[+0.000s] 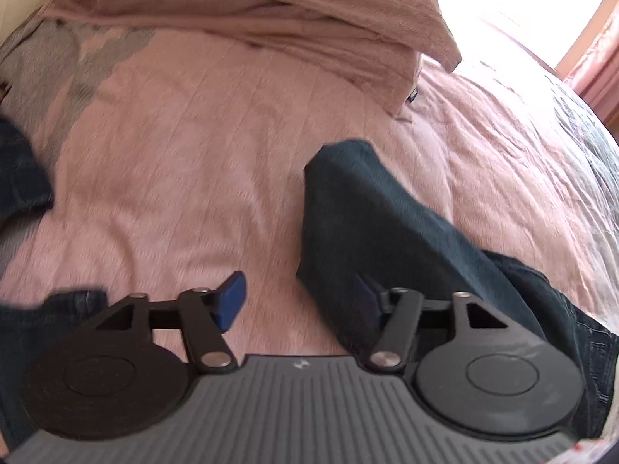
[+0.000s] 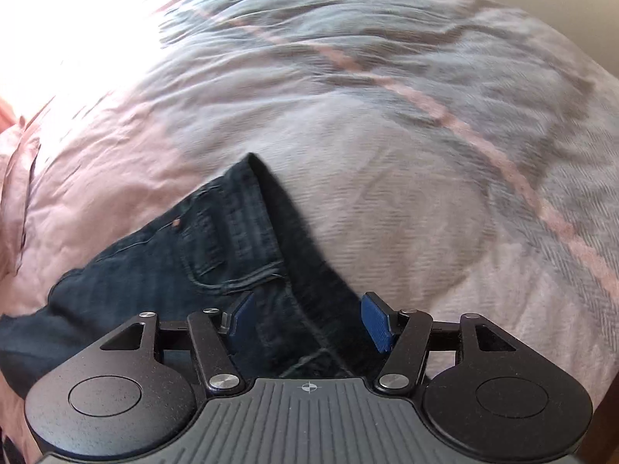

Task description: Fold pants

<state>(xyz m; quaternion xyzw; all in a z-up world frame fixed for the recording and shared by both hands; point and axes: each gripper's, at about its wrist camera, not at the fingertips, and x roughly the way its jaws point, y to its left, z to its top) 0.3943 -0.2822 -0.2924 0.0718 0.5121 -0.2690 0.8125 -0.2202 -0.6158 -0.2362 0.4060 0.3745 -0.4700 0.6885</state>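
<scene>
Dark blue jeans lie on a pink bedspread. In the left wrist view one trouser leg (image 1: pixel 387 232) runs from the middle toward the lower right, and my left gripper (image 1: pixel 300 301) stands open over its near left edge; the blue pads (image 1: pixel 232 301) are wide apart and grip nothing. In the right wrist view the waist and pocket part of the jeans (image 2: pixel 185 255) lies at the lower left. My right gripper (image 2: pixel 309 323) is open above the waistband, whose fabric lies below the gap between the pads without being pinched.
A folded pink blanket or pillow (image 1: pixel 271 19) lies across the back of the bed. More dark denim (image 1: pixel 19 170) shows at the left edge. The bedspread (image 2: pixel 387 96) turns grey and patterned toward the far side. A bright window (image 1: pixel 522 0) is at the upper right.
</scene>
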